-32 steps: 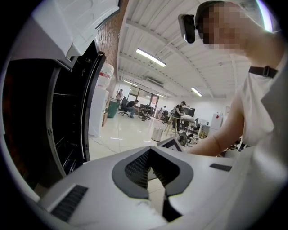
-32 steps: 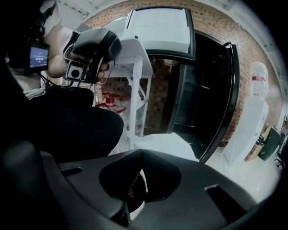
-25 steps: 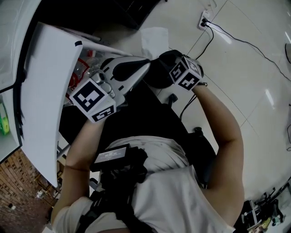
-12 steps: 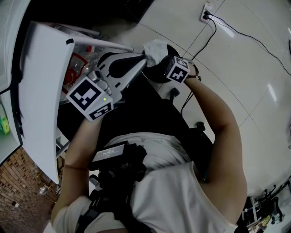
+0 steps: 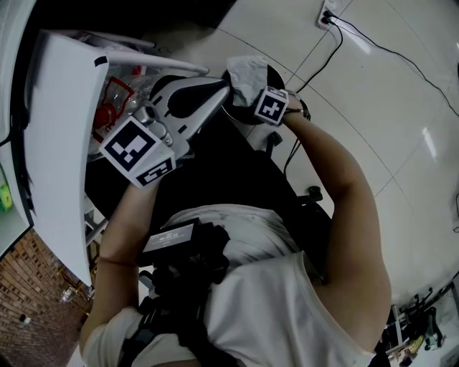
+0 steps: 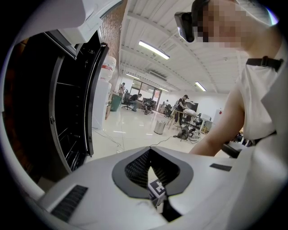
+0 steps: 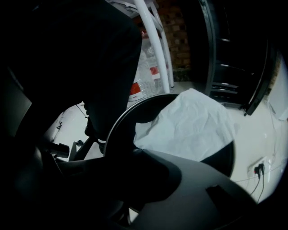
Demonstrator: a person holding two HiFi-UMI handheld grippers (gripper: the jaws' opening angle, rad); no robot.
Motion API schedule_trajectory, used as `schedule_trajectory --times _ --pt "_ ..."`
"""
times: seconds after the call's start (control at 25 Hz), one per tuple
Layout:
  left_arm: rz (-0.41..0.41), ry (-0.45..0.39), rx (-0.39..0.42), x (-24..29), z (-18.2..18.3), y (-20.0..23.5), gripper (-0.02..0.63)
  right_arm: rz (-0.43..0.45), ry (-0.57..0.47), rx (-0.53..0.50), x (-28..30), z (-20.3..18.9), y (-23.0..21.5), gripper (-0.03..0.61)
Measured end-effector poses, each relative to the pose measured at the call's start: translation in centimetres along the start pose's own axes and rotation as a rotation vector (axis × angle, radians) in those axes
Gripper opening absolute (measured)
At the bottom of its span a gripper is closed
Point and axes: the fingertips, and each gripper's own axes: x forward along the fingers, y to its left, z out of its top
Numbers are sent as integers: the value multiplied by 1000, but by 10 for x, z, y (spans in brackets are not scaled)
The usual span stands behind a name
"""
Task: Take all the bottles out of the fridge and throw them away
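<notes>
In the head view my right gripper (image 5: pixel 247 109) hangs over the black bin (image 5: pixel 276 77), which is lined with a white bag (image 5: pixel 247 70). In the right gripper view its dark jaws (image 7: pixel 135 155) are shut with nothing between them, just above the bin's rim (image 7: pixel 112 130) and the crumpled bag (image 7: pixel 189 126). My left gripper (image 5: pixel 224 92) sits to the left of the bin; its white jaws (image 6: pixel 150 150) are closed together and empty. Clear bottles with red labels (image 5: pixel 107 107) lie in the open fridge door's shelf (image 5: pixel 57 143), also seen as bottles (image 7: pixel 141 87) behind a white rail.
The white fridge door stands open at the left, with the dark fridge interior (image 6: pixel 36 112) and its wire shelves beside it. A wall socket with a black cable (image 5: pixel 330 21) is on the pale tiled floor. A stool base (image 5: pixel 312 197) sits under me.
My right gripper has moved up and left over the bin, and the white bag now shows beside its cube. The left gripper has stayed nearly still.
</notes>
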Motion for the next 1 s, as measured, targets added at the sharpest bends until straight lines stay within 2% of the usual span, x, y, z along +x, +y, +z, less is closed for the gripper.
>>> schedule_trajectory --times 0.16,0.36,0.48,0.6,0.76,1.0 --pt "-2 1 2 2 0 -1 0 19 52 -19 2 -5 6 2" --pt "3 2 -5 1 -1 0 0 -25 22 1 0 0 -3 6" --pt "3 2 -9 1 -3 0 0 -81 22 -46 -1 3 -9 14" --pt "4 3 -11 1 -3 1 0 -117 41 -88 -1 4 -13 49" --pt "5 6 -8 0 -4 1 0 -120 38 -89 -1 9 -14 102" --pt "12 5 -10 -1 -4 3 0 -127 28 -75 -5 13 -18 106"
